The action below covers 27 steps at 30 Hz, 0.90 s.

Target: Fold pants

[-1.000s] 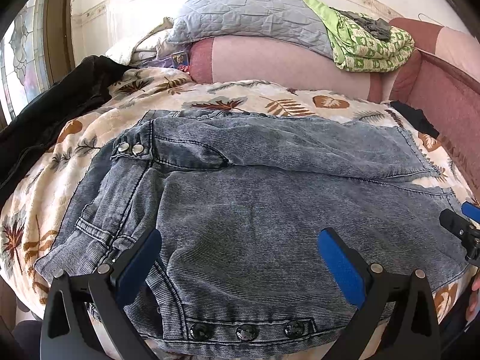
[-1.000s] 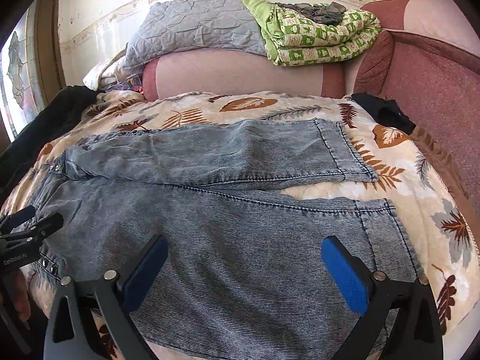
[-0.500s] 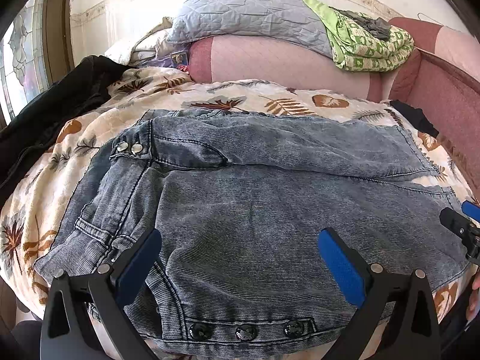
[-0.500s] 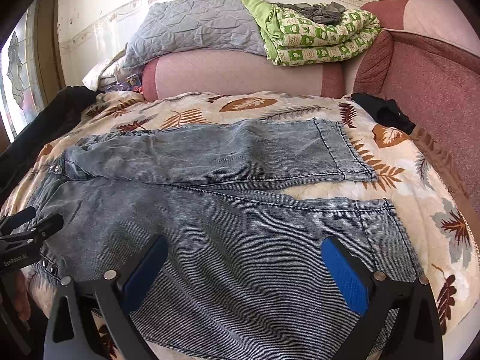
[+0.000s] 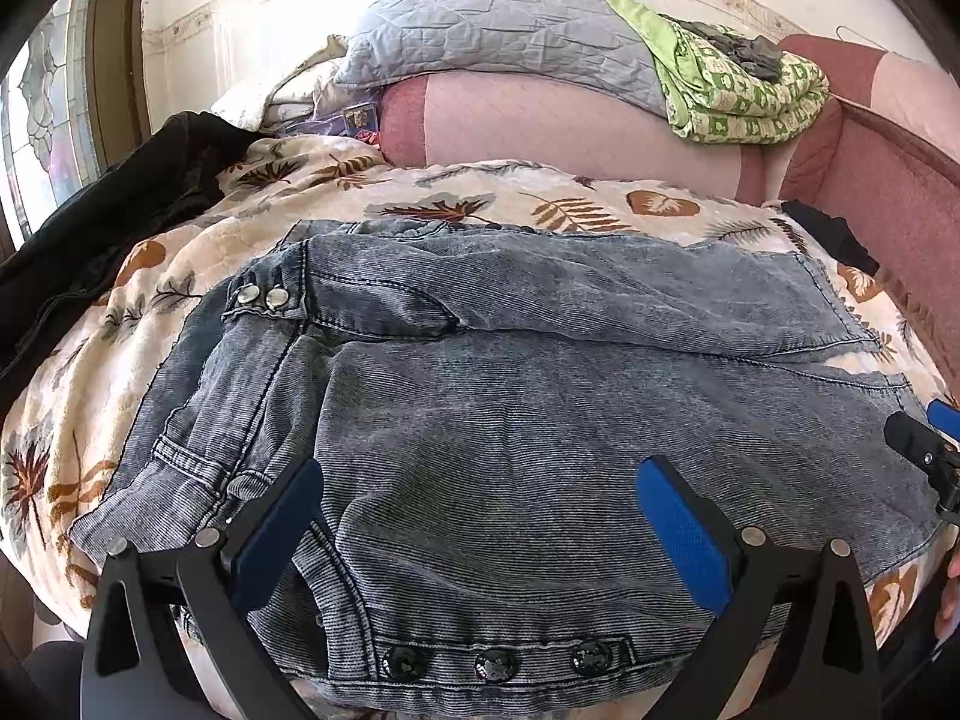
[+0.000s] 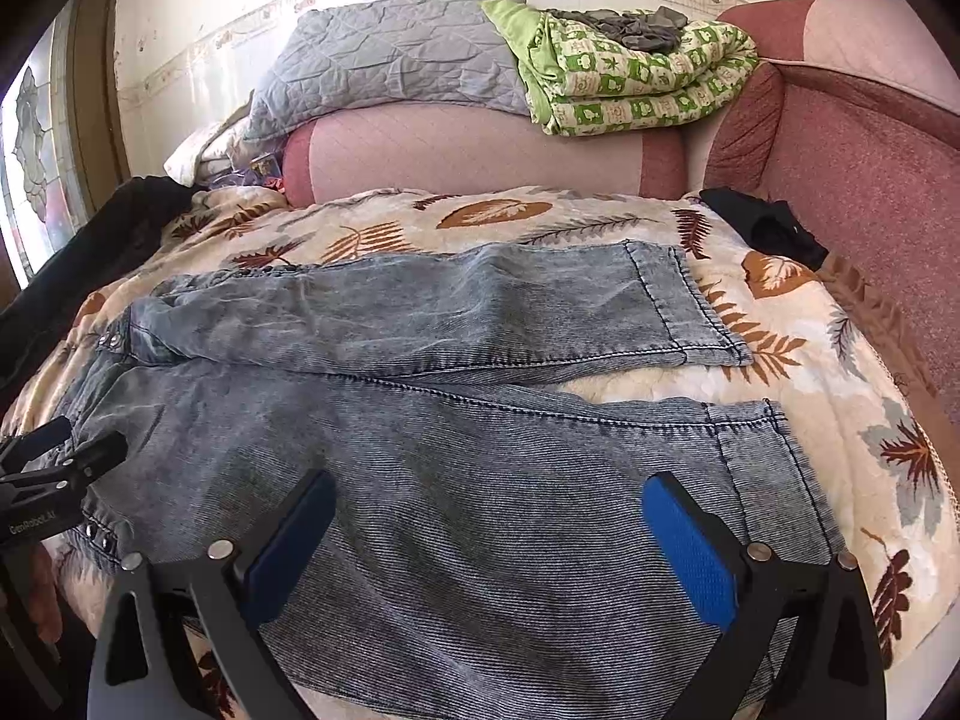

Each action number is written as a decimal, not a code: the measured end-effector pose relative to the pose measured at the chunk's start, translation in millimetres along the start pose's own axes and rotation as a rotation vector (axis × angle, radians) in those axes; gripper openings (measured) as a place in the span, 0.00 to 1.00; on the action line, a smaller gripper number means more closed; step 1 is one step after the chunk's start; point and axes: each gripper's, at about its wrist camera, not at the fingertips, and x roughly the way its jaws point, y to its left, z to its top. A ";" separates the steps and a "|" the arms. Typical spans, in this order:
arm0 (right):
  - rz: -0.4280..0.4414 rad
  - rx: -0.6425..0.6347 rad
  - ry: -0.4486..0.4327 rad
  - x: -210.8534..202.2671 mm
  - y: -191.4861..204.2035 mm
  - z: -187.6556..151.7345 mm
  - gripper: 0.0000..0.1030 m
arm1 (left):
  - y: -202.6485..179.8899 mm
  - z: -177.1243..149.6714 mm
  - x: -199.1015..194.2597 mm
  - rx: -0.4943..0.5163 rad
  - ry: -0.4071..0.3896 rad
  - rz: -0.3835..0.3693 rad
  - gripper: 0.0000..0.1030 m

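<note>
Left wrist view: the left claw [image 5: 480, 522] hangs with fingers spread wide, empty, just above the waistband end of the pants [image 5: 510, 420], spread flat on the bed [image 5: 420, 186].

Right wrist view: the right claw [image 6: 489, 540] is likewise apart, over the near leg [image 6: 540, 480]. The fold looks unstarted; next, each claw must pinch the near edge.

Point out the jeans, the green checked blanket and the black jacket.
jeans [image 6: 480, 468]: right wrist view, near leg.
green checked blanket [image 6: 636, 81]: right wrist view, folded front.
black jacket [image 5: 120, 210]: left wrist view, middle.
</note>
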 end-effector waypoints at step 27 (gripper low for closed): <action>-0.002 0.001 -0.003 0.4 1.4 -1.7 1.00 | 2.2 0.1 -1.4 -0.006 -0.003 -0.014 1.00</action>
